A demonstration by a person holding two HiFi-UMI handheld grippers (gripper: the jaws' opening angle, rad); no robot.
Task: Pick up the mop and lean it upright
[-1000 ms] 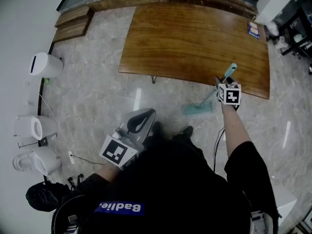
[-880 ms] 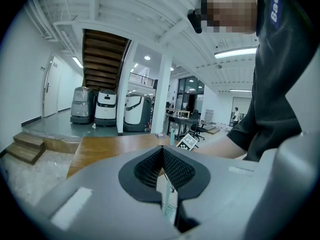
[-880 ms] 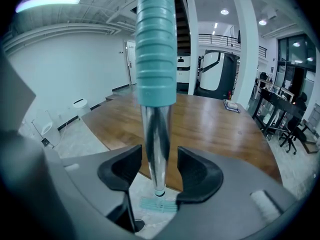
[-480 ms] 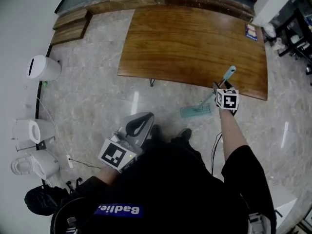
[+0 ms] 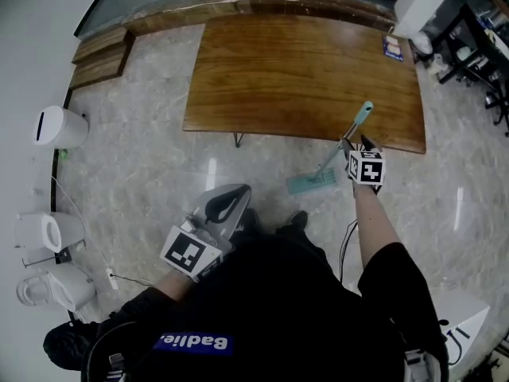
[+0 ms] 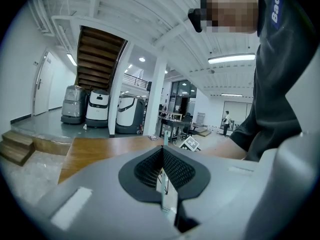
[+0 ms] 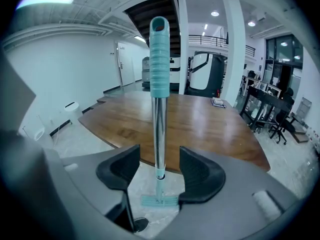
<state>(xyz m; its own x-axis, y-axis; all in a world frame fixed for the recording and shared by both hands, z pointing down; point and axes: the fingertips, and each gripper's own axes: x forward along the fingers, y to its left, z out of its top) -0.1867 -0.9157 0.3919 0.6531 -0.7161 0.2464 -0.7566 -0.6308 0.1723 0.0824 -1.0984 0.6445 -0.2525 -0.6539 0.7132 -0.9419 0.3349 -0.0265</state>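
Just now the right gripper [image 5: 351,145] has been spreading its jaws, and it sits a little lower along the mop [image 5: 362,118] than a second ago. From overhead, the mop slants with its handle against the edge of the wooden table [image 5: 294,62] and its head on the floor [image 5: 159,165]. Looking along the left gripper [image 6: 163,156], its jaws are clenched together on nothing. Looking along the right one, the jaws stand released on either side of the mop, touching neither side.

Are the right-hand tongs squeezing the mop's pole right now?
No: the right tongs have just been opening, and the pole of the mop stands between them with a clear gap on each side.
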